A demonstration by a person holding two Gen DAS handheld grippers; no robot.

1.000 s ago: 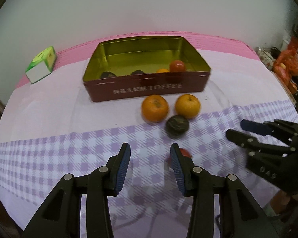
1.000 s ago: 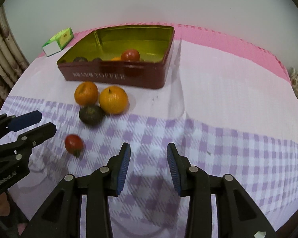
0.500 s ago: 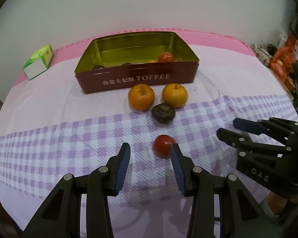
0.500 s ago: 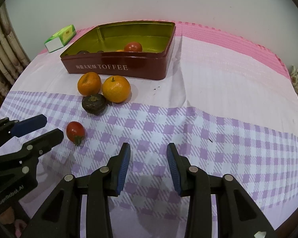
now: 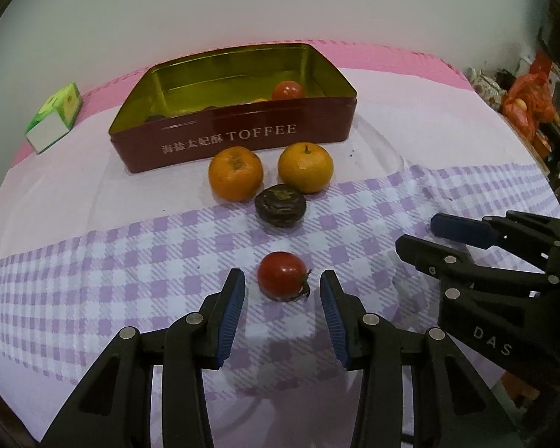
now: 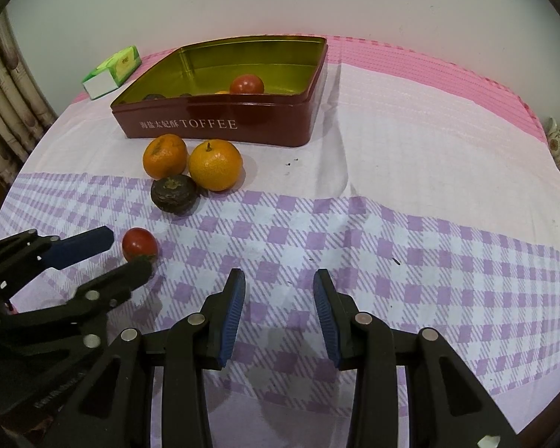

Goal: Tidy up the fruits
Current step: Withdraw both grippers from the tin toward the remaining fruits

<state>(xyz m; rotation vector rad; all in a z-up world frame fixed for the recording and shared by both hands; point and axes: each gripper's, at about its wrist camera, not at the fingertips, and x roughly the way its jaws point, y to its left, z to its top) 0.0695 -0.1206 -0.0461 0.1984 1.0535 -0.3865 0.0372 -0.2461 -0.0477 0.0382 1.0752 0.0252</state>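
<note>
A red tomato [image 5: 282,274] lies on the checked cloth, just ahead of and between the tips of my open left gripper [image 5: 282,291]; it also shows in the right wrist view [image 6: 139,243]. Beyond it lie a dark wrinkled fruit [image 5: 280,206] and two oranges [image 5: 235,174] [image 5: 305,167]. A red TOFFEE tin [image 5: 239,138] behind them holds another tomato [image 5: 288,91] and some partly hidden fruit. My right gripper [image 6: 279,291] is open and empty over bare cloth, right of the left one.
A green and white carton [image 5: 54,117] sits at the far left on the pink cloth. Orange bags and clutter [image 5: 526,104] stand off the table's right side. A curtain [image 6: 7,89] hangs at the left. The wall is close behind the tin.
My left gripper has shifted so the tomato, earlier behind its right finger, now sits centred between the open fingertips. The right gripper has stayed open, its view closing in on the fruits.
</note>
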